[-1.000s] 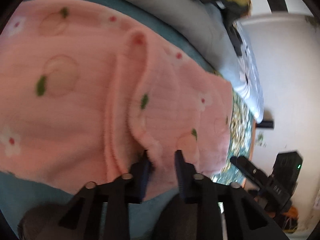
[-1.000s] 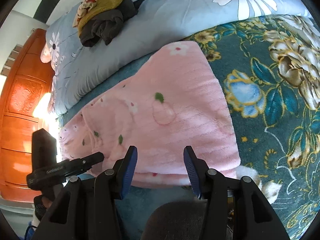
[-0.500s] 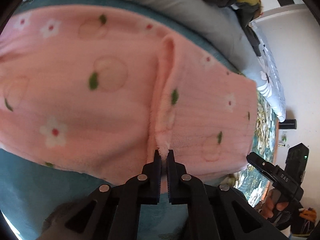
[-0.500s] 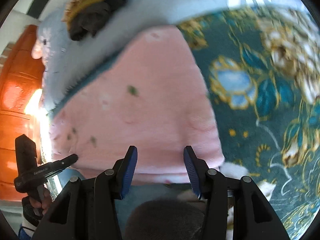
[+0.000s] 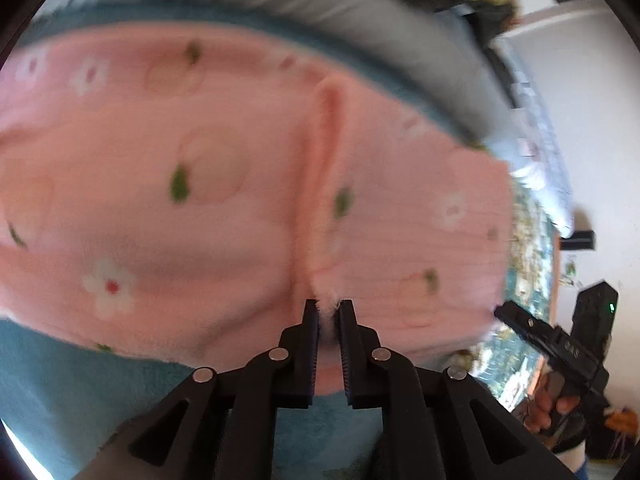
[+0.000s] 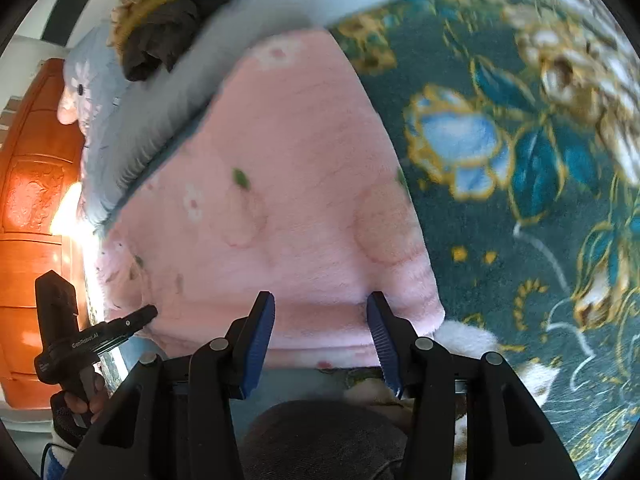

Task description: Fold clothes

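Observation:
A fuzzy pink garment [image 5: 224, 184] with flower and peach prints lies spread on the bed. My left gripper [image 5: 329, 312] is shut on a raised fold at the garment's near edge, pinching pink fleece between its fingers. In the right wrist view the same pink garment [image 6: 296, 200] fills the middle. My right gripper [image 6: 320, 312] is open, its blue-padded fingers either side of the garment's near hem, holding nothing. The right gripper also shows at the right of the left wrist view [image 5: 560, 348], and the left gripper shows at the lower left of the right wrist view [image 6: 92, 336].
The bed has a teal floral blanket [image 6: 520, 160] to the right and a light blue quilt [image 6: 160, 92] behind. A pile of yellow and dark clothes [image 6: 160, 12] lies on the quilt. An orange wooden cabinet [image 6: 32, 200] stands at the left.
My left gripper closed on the garment's fold and now pulls it up slightly. My right gripper stayed open and moved closer to the near hem.

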